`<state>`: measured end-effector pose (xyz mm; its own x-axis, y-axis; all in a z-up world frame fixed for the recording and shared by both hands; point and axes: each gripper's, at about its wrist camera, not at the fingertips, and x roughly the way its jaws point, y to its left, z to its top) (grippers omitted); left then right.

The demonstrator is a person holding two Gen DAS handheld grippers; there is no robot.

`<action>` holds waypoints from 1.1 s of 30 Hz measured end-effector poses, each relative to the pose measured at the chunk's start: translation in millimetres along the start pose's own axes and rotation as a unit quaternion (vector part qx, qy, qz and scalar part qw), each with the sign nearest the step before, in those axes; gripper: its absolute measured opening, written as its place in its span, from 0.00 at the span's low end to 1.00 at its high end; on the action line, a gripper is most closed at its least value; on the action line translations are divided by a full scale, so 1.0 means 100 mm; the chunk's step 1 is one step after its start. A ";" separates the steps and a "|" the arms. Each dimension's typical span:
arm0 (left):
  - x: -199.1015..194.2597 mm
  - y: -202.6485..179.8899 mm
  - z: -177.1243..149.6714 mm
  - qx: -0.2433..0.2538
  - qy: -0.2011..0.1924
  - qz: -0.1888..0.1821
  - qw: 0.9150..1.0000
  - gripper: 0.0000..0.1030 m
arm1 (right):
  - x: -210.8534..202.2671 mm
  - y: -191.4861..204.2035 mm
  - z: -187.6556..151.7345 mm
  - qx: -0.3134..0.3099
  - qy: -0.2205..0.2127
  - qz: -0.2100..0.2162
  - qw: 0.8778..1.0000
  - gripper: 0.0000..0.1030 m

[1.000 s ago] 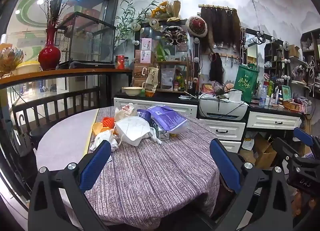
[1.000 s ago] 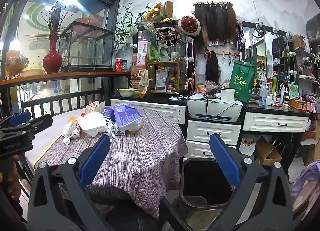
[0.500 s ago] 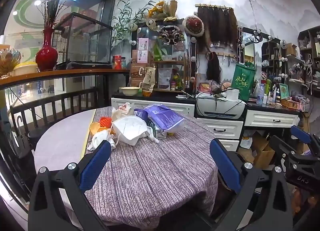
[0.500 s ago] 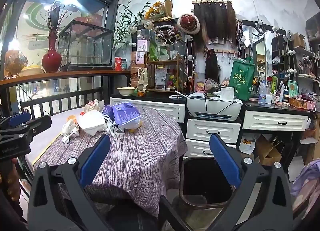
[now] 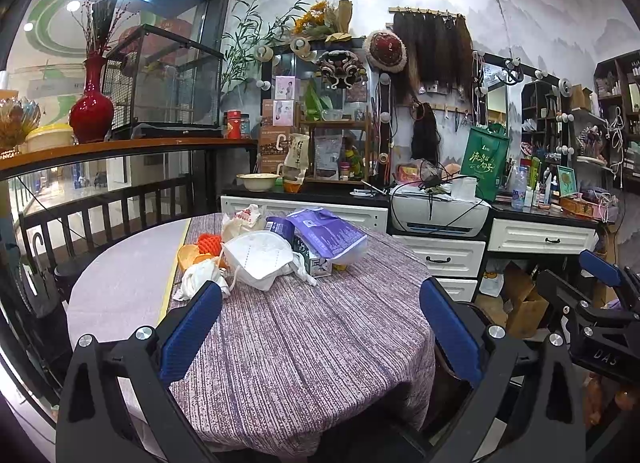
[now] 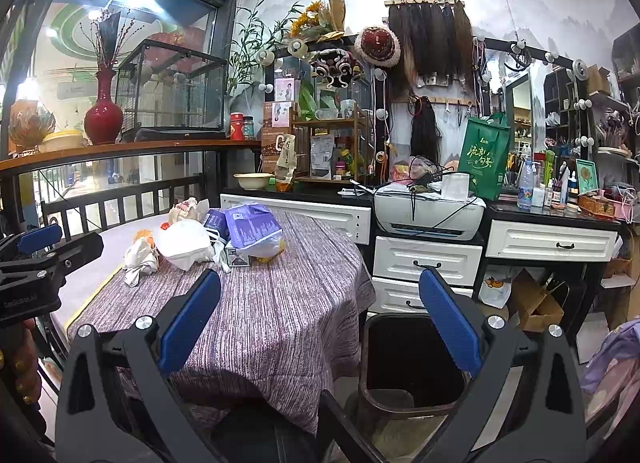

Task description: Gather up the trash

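A heap of trash lies at the far side of the round table: a white face mask, a purple plastic bag, crumpled white tissue, orange foam netting and a small carton. My left gripper hangs open over the table's near half, short of the heap. My right gripper is open too, nothing between its fingers, to the right of the table above a dark bin. The same heap shows in the right wrist view, with the mask and purple bag.
White drawers with a printer on top stand behind the table. A railing with a red vase runs along the left. Cardboard boxes sit on the floor beside the bin. A hand holds the left gripper.
The left view has drifted slightly, so the heap sits a little higher and nearer the centre. The right view is almost unchanged. Both grippers stayed open.
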<state>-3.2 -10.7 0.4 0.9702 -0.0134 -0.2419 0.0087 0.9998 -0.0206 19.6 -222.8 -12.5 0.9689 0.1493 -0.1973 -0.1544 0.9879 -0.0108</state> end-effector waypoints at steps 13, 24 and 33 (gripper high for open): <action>0.00 -0.03 -0.02 0.000 0.002 -0.001 1.000 0.95 | 0.02 0.00 -0.02 0.000 0.003 0.000 1.000 0.95; 0.01 -0.02 -0.02 0.001 0.001 0.000 1.000 0.95 | 0.04 0.01 -0.03 0.000 0.005 0.001 1.000 0.95; 0.01 -0.03 -0.02 0.002 0.002 0.000 1.000 0.95 | 0.04 0.00 -0.03 0.002 0.006 0.001 1.000 0.95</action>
<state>-2.5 -13.2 -1.8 0.9693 -0.0131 -0.2455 0.0091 0.9998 -0.0176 22.9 -221.9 -16.4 0.9662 0.1515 -0.2083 -0.1563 0.9877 -0.0065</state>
